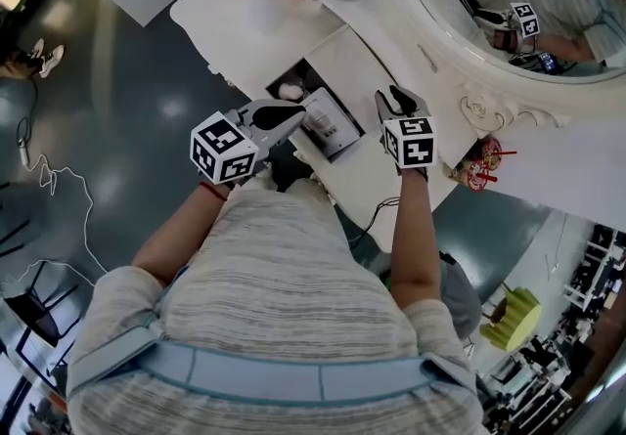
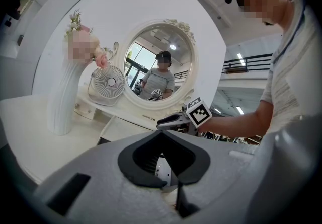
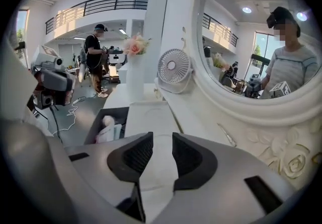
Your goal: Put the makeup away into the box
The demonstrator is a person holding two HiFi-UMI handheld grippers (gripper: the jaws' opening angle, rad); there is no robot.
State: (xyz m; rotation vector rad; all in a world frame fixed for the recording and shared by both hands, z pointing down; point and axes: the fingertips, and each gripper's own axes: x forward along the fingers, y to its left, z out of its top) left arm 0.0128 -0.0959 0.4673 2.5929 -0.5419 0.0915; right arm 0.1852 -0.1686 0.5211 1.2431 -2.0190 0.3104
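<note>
The box [image 1: 305,67] is a dark open compartment sunk in the white dressing table, in front of the person. Inside it lie a round pale makeup item [image 1: 290,91] and a white flat pack [image 1: 329,126]. In the right gripper view the box [image 3: 94,131] sits low on the left with pale makeup [image 3: 107,126] in it. My left gripper [image 1: 296,116] hovers at the box's near edge; its jaw tips [image 2: 162,133] meet, with nothing seen gripped. My right gripper [image 1: 394,97] is over the white table top right of the box. Its jaws [image 3: 162,141] stand open and empty.
A small white fan [image 3: 173,67] and a white vase of pink flowers [image 3: 135,54] stand at the back of the table. A large round mirror [image 3: 261,42] with an ornate frame rises on the right. Cables lie on the dark floor [image 1: 59,189] on the left.
</note>
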